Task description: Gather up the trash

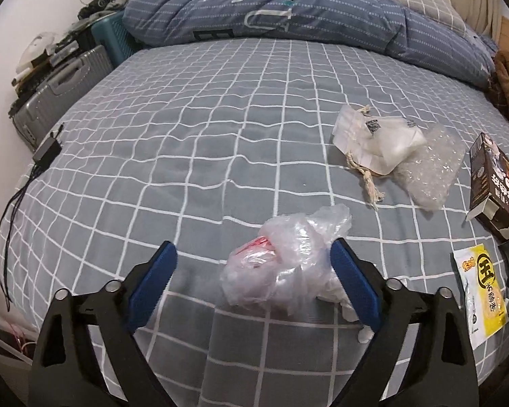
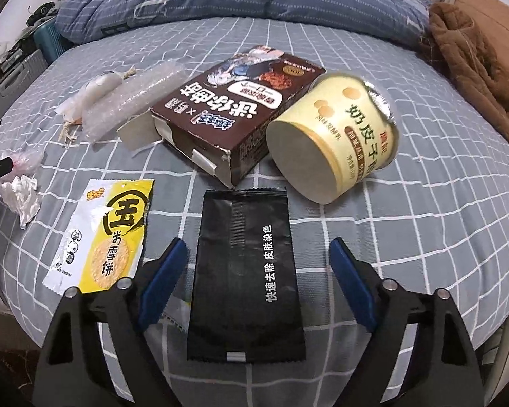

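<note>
Left wrist view: the left tool (image 1: pixel 252 261) stands wide above the bed with the grey white-checked sheet (image 1: pixel 186 135). A crumpled clear plastic bag with red print (image 1: pixel 281 261) lies between its blue pads; the bag touches the pad at 3 o'clock, while the pad at 9 o'clock (image 1: pixel 152 281) stands apart from it, so nothing is gripped. A white drawstring pouch (image 1: pixel 366 139) and a sheet of clear bubble wrap (image 1: pixel 431 166) lie at 1 o'clock.

Right wrist view: the right tool (image 2: pixel 258 257) also stands wide, its pads on either side of a flat black foil sachet with white lettering (image 2: pixel 244 271) and clear of it. A yellow-and-white snack wrapper (image 2: pixel 108 234) lies at 9 o'clock, an opened brown cardboard box (image 2: pixel 234 112) at 12 o'clock, and a tipped cream paper tub (image 2: pixel 332 135) at 1 o'clock, touching the box.
</note>
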